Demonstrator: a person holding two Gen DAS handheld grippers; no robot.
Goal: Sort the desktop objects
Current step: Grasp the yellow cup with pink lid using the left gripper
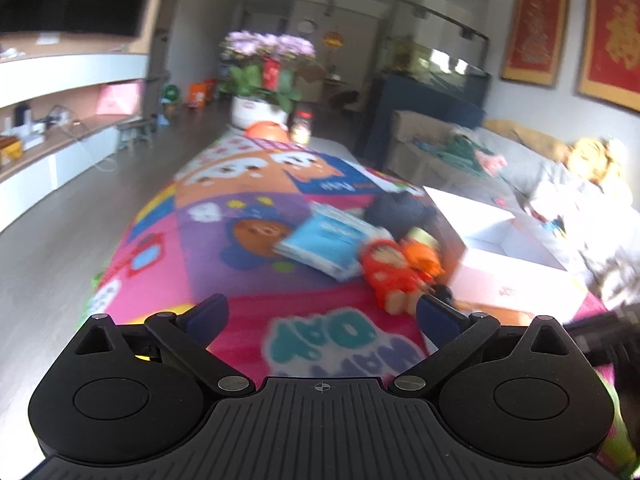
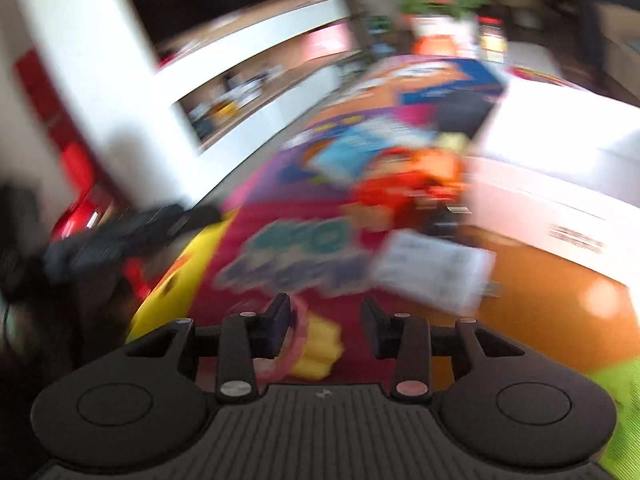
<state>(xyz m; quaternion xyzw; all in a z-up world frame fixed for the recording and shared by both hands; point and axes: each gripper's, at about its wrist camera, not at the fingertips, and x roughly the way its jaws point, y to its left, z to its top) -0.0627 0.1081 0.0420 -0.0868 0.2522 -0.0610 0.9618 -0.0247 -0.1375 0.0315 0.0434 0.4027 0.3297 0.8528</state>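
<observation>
From the left wrist camera, the left gripper (image 1: 322, 314) hangs over the colourful mat (image 1: 240, 208), its jaws spread wide with nothing between them. That looks like a waiting pose while the other hand works. Ahead lies a small heap of things to sort: a blue booklet (image 1: 328, 240), a red doll (image 1: 386, 276) touching its near edge, and a dark bundle (image 1: 400, 208) behind. Just right of the heap stands an open white box (image 1: 520, 256), probably the place the items belong in.

The right wrist camera is badly blurred. The right gripper (image 2: 325, 326) points down at the mat with its jaws partly drawn in. Nothing sits between them, so it is holding nothing. A white card (image 2: 432, 276) lies just ahead to its right, near the box wall (image 2: 560, 208), possibly its next target.
</observation>
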